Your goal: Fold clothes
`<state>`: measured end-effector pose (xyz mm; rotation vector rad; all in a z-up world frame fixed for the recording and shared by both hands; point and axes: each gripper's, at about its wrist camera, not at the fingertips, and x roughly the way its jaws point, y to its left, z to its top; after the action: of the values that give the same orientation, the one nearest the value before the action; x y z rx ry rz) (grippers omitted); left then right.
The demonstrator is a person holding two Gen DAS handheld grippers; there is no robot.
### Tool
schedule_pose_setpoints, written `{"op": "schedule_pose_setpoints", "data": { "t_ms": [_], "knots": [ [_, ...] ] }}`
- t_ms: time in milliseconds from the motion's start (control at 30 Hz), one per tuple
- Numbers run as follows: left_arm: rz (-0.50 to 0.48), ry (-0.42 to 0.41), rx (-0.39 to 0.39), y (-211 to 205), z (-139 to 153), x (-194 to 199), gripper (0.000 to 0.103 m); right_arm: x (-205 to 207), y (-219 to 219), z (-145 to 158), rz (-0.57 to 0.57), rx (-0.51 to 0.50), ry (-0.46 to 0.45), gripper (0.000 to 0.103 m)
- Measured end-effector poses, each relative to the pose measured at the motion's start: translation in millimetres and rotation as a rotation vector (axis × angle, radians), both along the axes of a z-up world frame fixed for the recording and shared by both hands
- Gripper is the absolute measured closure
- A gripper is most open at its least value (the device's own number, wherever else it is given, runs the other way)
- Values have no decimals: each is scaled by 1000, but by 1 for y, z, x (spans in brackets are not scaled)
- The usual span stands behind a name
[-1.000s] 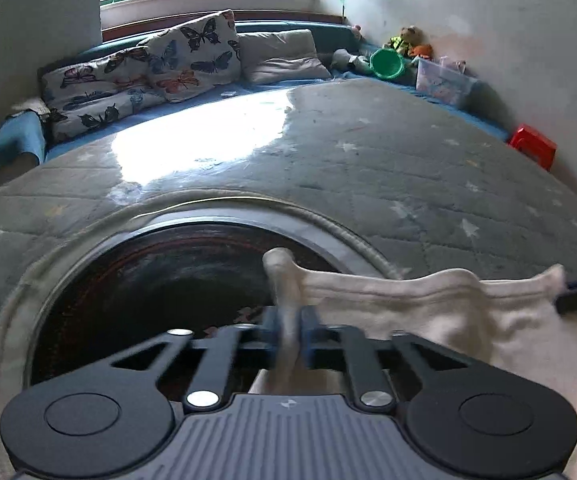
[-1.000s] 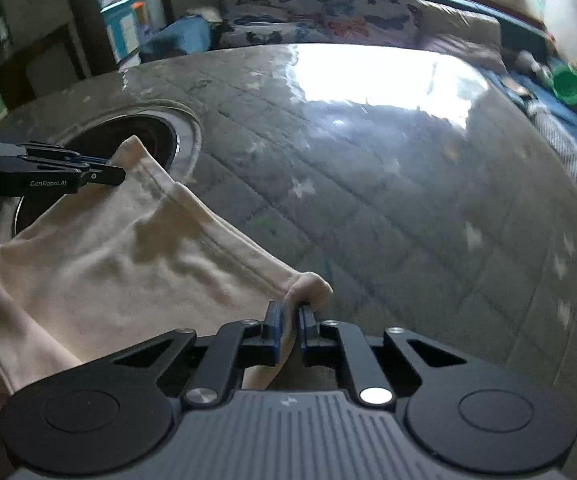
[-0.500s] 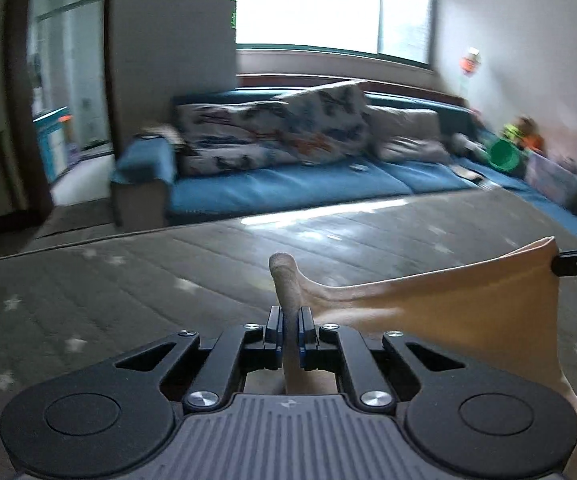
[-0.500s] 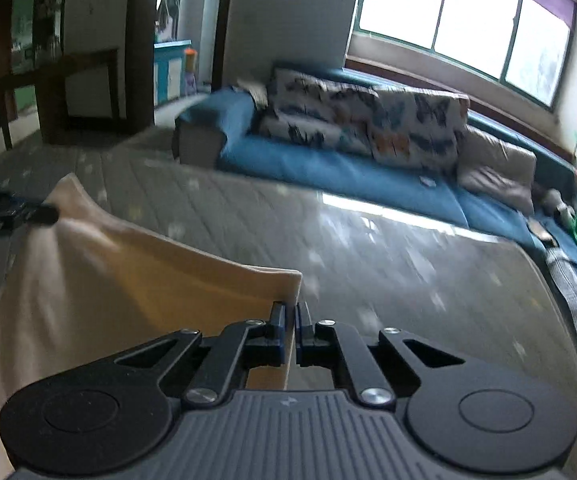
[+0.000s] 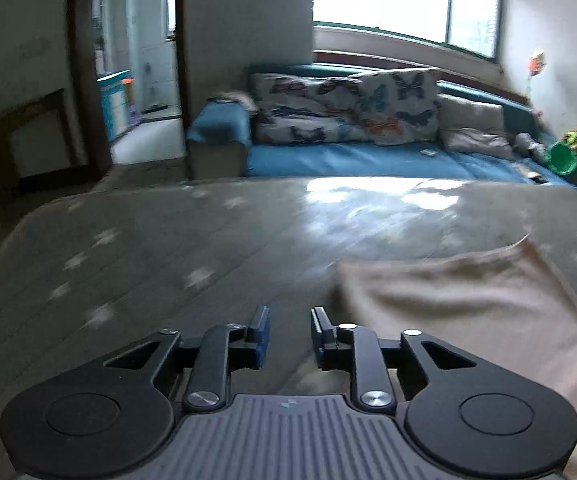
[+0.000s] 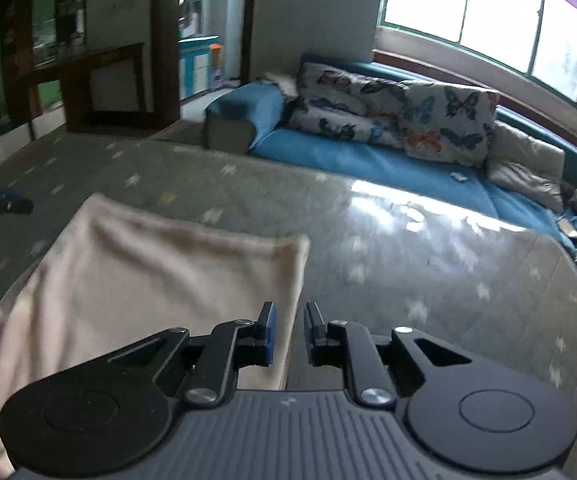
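Cream garment (image 6: 160, 276) lying flat on the starry mattress (image 6: 428, 280)

Nothing is being gripped: left gripper (image 5: 287, 326) and right gripper (image 6: 289, 322) are being held open, lower center.

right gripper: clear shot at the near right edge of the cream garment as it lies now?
Probably yes. The right gripper is open, and the cream garment lies flat on the star-print mattress with its right edge just ahead of the fingertips. Nothing sits between them; the left gripper is off to the other side.
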<state>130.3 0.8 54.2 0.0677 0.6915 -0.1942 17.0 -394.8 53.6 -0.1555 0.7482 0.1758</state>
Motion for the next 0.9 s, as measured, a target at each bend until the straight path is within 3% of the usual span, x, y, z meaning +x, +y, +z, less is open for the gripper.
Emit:
{"op": "schedule_pose_setpoints", "data": {
  "t_ms": [167, 300, 433, 533, 733, 800, 833, 900],
  "knots": [
    [101, -15, 64, 44, -1, -57, 58, -62, 7, -1, 67, 42, 7, 78],
    [189, 3, 103, 75, -11, -102, 54, -113, 14, -2, 113, 65, 4, 74],
    [251, 46, 78, 93, -24, -133, 53, -147, 17, -5, 111, 70, 3, 69],
    [280, 34, 65, 99, -31, -149, 47, -168, 15, -10, 87, 71, 11, 68],
    [305, 15, 36, 96, -30, -159, 46, -200, -3, -21, 7, 87, 39, 67],
    [275, 13, 31, 90, -29, -160, 53, -207, -9, -23, -26, 95, 41, 67],
    [254, 17, 14, 89, -29, -163, 62, -210, -13, -25, -43, 100, 41, 67],
    [222, 15, -3, 83, -28, -165, 89, -217, -22, -28, -82, 112, 42, 67]
  ]
}}
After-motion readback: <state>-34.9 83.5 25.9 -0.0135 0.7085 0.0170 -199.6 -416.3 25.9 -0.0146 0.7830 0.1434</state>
